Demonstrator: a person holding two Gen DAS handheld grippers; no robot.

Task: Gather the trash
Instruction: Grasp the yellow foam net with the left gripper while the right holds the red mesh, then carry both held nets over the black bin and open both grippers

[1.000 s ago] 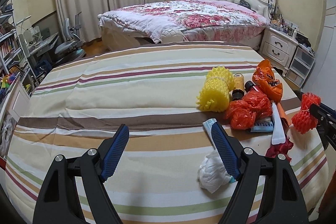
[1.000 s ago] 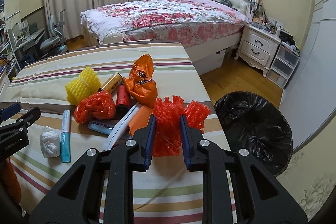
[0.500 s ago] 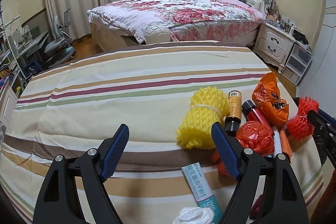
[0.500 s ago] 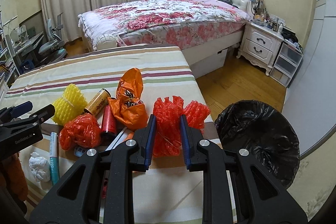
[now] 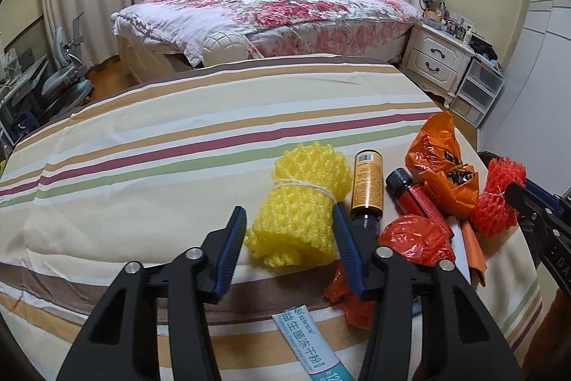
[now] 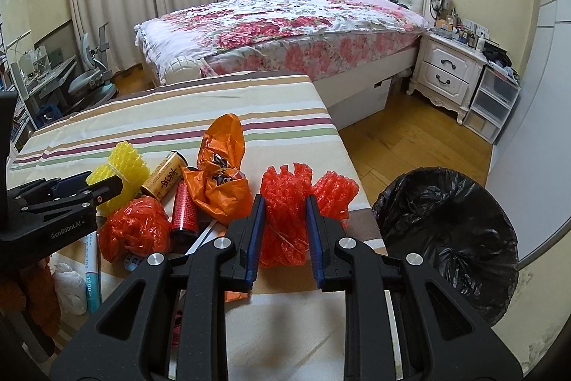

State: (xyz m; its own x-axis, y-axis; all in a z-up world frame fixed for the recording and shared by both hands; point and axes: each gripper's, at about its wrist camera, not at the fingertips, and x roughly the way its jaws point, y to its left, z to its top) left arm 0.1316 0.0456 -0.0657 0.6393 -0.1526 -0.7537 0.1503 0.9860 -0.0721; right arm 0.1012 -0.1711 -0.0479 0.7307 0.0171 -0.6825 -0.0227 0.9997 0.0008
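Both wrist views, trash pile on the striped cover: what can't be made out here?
- Left wrist view: the powder sachet runs off the bottom edge, so its far end is unseen.
- Left wrist view: whether the left gripper pads press the yellow foam net; the right finger covers that side.
- Right wrist view: the inside of the black bin bag is too dark to read.
- Right wrist view: the white strip is mostly under the right gripper.

Striped bed (image 5: 150, 138), stuff piled by its right edge: yellow net (image 5: 299, 213), gold bottle (image 5: 367, 181), red vial (image 5: 417, 199), orange bag (image 5: 442, 166), sachet (image 5: 307, 345).
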